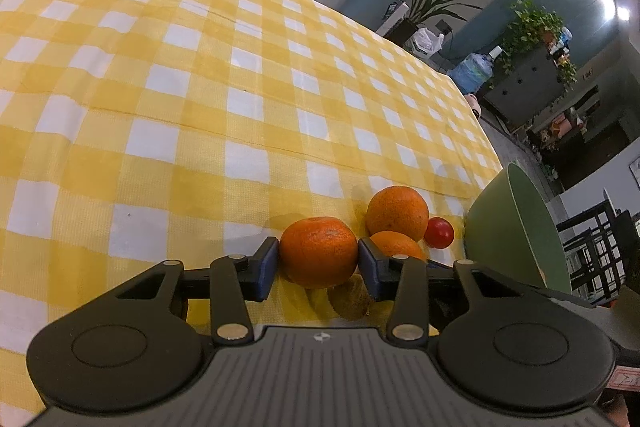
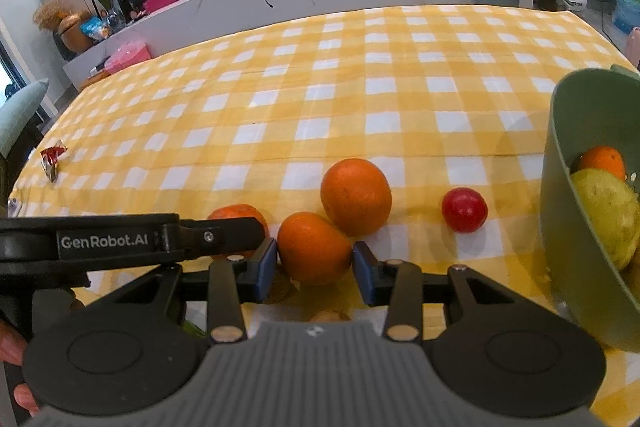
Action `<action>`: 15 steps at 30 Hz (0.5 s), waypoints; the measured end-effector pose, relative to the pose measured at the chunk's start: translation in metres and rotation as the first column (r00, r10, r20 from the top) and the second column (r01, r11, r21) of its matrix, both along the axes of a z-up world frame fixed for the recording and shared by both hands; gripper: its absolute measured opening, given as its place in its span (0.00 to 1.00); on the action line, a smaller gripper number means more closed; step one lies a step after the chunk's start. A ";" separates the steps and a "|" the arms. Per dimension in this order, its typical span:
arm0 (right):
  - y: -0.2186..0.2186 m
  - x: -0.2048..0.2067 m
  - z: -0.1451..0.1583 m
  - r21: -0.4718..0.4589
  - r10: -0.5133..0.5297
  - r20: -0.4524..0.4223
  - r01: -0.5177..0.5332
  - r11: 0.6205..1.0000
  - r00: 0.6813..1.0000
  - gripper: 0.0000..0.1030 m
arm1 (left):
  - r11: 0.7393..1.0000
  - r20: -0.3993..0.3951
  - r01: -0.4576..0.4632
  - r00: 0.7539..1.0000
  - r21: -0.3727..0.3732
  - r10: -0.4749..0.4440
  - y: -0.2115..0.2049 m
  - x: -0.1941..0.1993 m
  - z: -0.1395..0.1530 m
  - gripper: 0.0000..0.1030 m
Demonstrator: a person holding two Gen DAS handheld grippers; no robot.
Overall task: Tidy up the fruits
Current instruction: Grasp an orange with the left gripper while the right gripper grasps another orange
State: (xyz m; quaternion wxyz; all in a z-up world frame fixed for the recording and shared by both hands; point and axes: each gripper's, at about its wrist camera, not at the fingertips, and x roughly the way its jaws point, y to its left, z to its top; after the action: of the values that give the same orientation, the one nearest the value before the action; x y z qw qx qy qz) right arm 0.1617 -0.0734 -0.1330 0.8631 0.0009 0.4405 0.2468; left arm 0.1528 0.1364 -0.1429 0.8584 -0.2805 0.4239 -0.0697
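Evidently mid-pick on both sides, 2 fruits gripped at once.

Left gripper point(image 1: 318, 267): narrowed onto a squat, dimpled orange mandarin point(image 1: 318, 251), blue pads pressing both flanks across the widest part, presumably to keep the round skin from slipping.

Right gripper point(image 2: 314, 269): likewise closed around a smooth oval orange tangerine point(image 2: 314, 247), with a pad touching each side. Cannot tell whether either fruit has left the yellow-and-white checked tablecloth point(image 2: 360, 75).

Not yet sorted, judging by position: a larger round orange point(image 2: 356, 197), touching the tangerine from behind, and a small glossy red fruit point(image 2: 464, 209), lying apart and nearer the bowl.

At the right, a sage-green plastic colander bowl point(image 2: 560, 187), tilted with its mouth toward the loose fruit and holding a yellow lemon point(image 2: 608, 211) and a second orange point(image 2: 604, 161). Looks like the destination; probably tipped that way to make dropping fruit in easier.

Crowded working: from the right wrist view, the left gripper sits just beside the right one's left pad. Safer to lift 1 at a time, or to part sideways first, to avoid a knock.

Well apart at the cloth's far left edge, a crumpled red wrapper point(image 2: 54, 157), seemingly no part of the job.
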 end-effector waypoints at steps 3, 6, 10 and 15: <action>0.001 -0.005 0.009 -0.013 0.023 0.036 -0.023 1.000 0.999 0.37 | 0.999 -0.013 -0.033 0.999 0.027 0.033 0.002 -0.004 0.005 0.46; -0.001 -0.013 0.019 -0.037 0.044 0.075 -0.041 0.998 0.996 0.37 | 0.998 -0.001 -0.060 0.998 -0.003 0.060 0.007 -0.014 0.014 0.46; -0.009 -0.027 0.033 -0.049 0.061 0.123 -0.055 0.997 0.990 0.37 | 0.997 0.023 -0.064 0.998 0.038 0.063 0.003 -0.026 0.036 0.46; -0.027 -0.047 0.050 -0.069 0.078 0.176 -0.067 0.995 0.981 0.37 | 0.994 0.069 -0.045 0.997 0.097 0.039 -0.011 -0.038 0.063 0.46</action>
State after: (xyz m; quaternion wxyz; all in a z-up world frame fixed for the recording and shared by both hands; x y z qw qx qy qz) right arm 0.1144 -0.1005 -0.0833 0.8891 -0.0642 0.3688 0.2633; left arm 0.1149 0.1254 -0.0798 0.8861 -0.2443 0.3918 -0.0400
